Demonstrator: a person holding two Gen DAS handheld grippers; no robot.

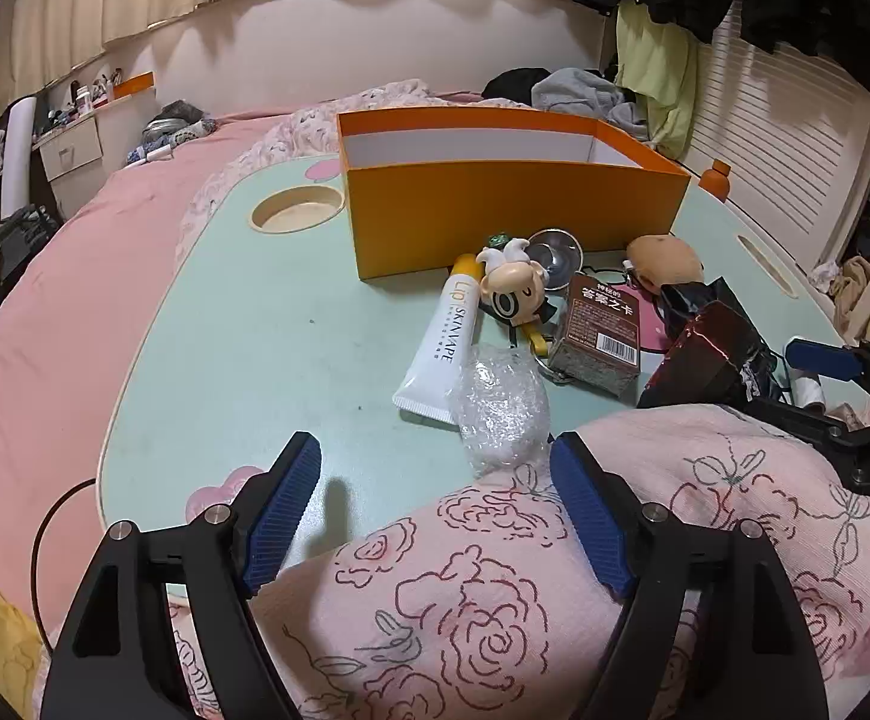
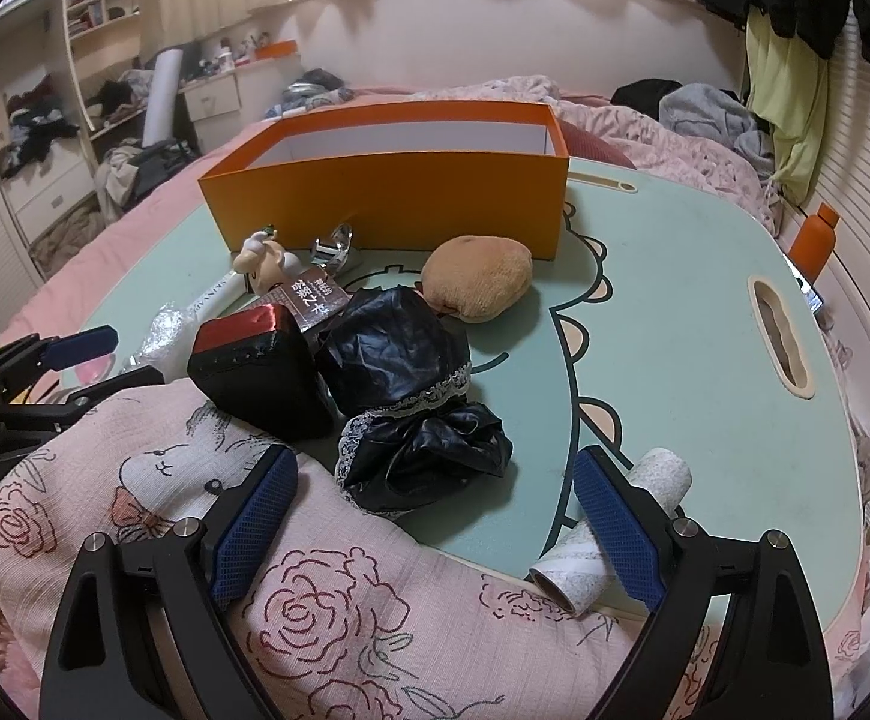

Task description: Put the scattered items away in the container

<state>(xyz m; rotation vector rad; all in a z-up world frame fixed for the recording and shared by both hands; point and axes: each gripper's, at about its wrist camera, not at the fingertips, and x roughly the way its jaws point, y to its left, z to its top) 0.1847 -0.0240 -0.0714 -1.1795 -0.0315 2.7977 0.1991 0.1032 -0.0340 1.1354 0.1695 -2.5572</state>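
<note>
Orange box (image 1: 513,210) with white inside; mint worktop (image 1: 267,348) printed with pink hearts; white tube (image 1: 441,342), brown card box (image 1: 600,330), black bag (image 2: 399,354), pink rose-patterned cloth (image 1: 495,588), tan plush (image 2: 477,279).

An open orange box (image 1: 513,210) stands upright at twelve o'clock on the mint desk (image 1: 267,324), empty. Before it lie a white tube (image 1: 441,354), a cartoon figure (image 1: 516,288), a metal cup (image 1: 555,252), a brown card box (image 1: 600,336), a tan plush (image 2: 477,276), crumpled black plastic (image 2: 411,396) and bubble wrap (image 1: 498,408).
</note>
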